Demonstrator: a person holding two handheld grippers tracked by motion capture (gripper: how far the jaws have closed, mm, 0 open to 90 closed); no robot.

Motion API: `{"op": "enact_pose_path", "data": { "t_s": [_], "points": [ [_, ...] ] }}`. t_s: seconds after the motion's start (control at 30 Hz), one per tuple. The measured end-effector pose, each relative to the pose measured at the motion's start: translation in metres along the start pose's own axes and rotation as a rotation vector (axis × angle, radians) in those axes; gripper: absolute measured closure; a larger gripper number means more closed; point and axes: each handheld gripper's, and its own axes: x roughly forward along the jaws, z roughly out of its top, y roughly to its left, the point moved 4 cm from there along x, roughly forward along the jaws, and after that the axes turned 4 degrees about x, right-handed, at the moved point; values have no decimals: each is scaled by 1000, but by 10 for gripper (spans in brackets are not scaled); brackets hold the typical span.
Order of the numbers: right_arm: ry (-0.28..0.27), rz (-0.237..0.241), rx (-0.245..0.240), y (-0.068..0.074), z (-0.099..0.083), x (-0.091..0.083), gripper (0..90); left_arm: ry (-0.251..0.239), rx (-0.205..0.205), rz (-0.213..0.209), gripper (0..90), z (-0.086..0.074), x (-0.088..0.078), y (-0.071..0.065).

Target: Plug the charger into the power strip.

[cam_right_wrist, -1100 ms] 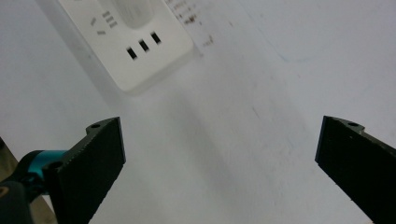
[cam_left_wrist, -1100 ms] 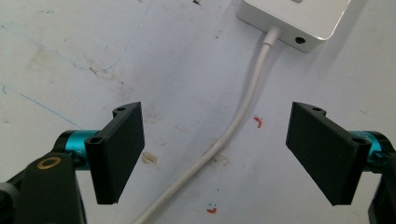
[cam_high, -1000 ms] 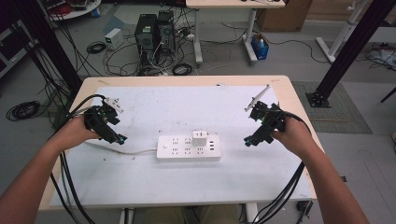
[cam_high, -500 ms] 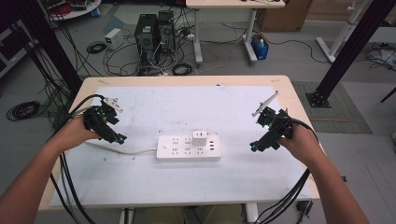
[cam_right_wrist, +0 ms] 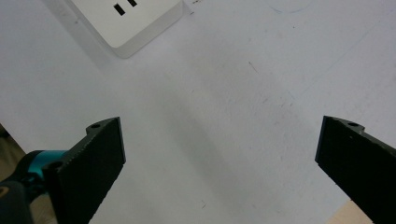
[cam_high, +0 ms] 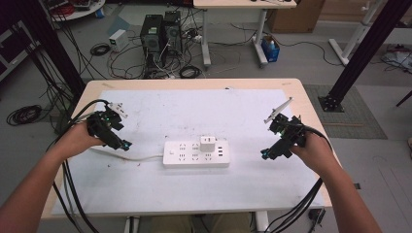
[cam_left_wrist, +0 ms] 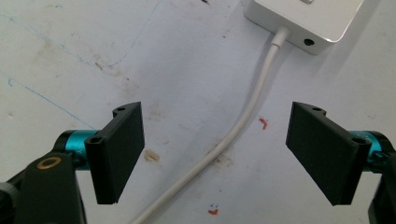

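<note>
Power strip (cam_high: 196,154) lying mid-worktop (cam_high: 145,194), charger (cam_high: 208,143) plugged in; left tool (cam_high: 121,143) and right tool (cam_high: 268,154) flanking it, spread, empty; probably approaching, needing closing in.

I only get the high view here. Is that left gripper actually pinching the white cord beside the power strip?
Observer: No. In the left gripper view the left gripper has its jaws apart, and the round white cord lies on the table between them, touched by neither.
Operator: And the right one?
Observer: The right gripper has its black jaws wide apart over bare white table covering, with nothing between them.
Operator: Is it close to the strip?
Observer: One end of the flat white plastic power strip sits at the top of the right gripper view, apart from the jaws.
</note>
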Motion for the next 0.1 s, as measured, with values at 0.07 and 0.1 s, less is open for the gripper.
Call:
{"op": "enact_pose_path", "data": {
  "t_s": [0.07,0.1],
  "points": [
    [-2,-2,11,0,-2,0,9,-5,-3,3,196,0,0,0],
    [-6,-2,16,-1,-3,1,9,-4,-3,5,196,0,0,0]
  ]
}}
